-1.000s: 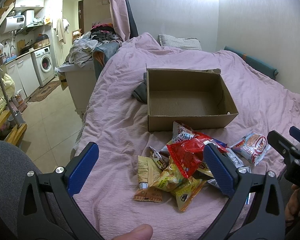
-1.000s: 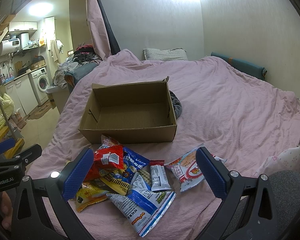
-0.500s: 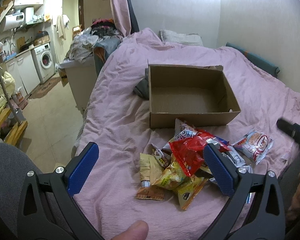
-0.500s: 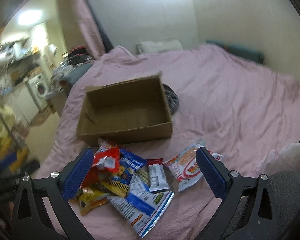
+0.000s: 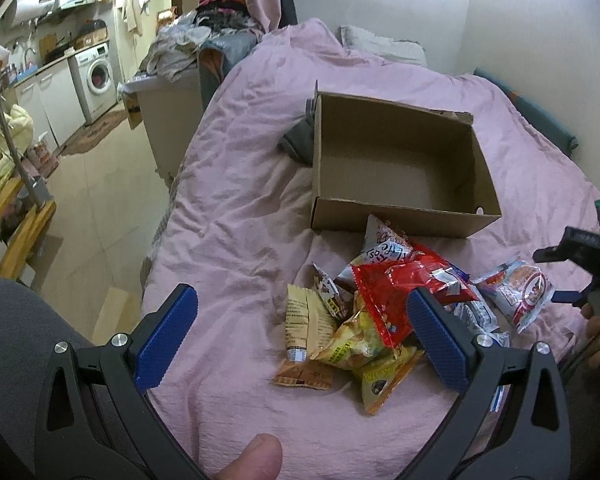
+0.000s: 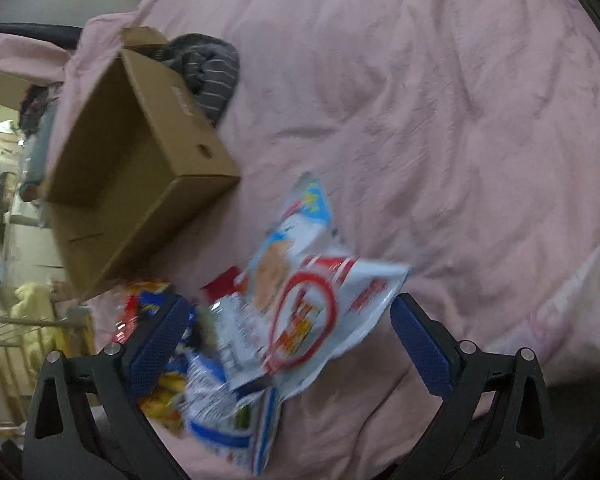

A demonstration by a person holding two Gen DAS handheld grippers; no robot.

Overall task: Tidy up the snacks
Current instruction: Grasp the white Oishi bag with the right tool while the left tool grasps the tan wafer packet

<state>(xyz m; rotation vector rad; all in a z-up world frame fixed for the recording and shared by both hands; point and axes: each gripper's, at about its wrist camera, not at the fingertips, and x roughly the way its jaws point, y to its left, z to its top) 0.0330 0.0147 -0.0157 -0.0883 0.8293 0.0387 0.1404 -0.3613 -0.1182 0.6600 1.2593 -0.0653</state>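
Observation:
An empty cardboard box (image 5: 396,168) (image 6: 139,160) sits on the pink bedspread. In front of it lies a pile of snack packets, with a red bag (image 5: 404,292) on top and yellow packets (image 5: 352,344) below. A white and red packet (image 5: 524,296) (image 6: 304,300) lies apart at the right. My left gripper (image 5: 300,340) is open above the pile's left side. My right gripper (image 6: 287,344) is open, tilted, low over the white and red packet, which lies between its blue pads (image 6: 420,348) without being pinched. The right gripper also shows at the left wrist view's right edge (image 5: 580,264).
A grey striped garment (image 6: 207,72) lies behind the box. The bed's left edge drops to a tiled floor (image 5: 83,208) with a washing machine (image 5: 95,76) and a clothes-heaped bin (image 5: 171,92). Bare bedspread (image 6: 460,120) stretches right of the box.
My right gripper has swung down, rolled sideways and closed in on the white and red packet. My left gripper has moved forward a little over the pile.

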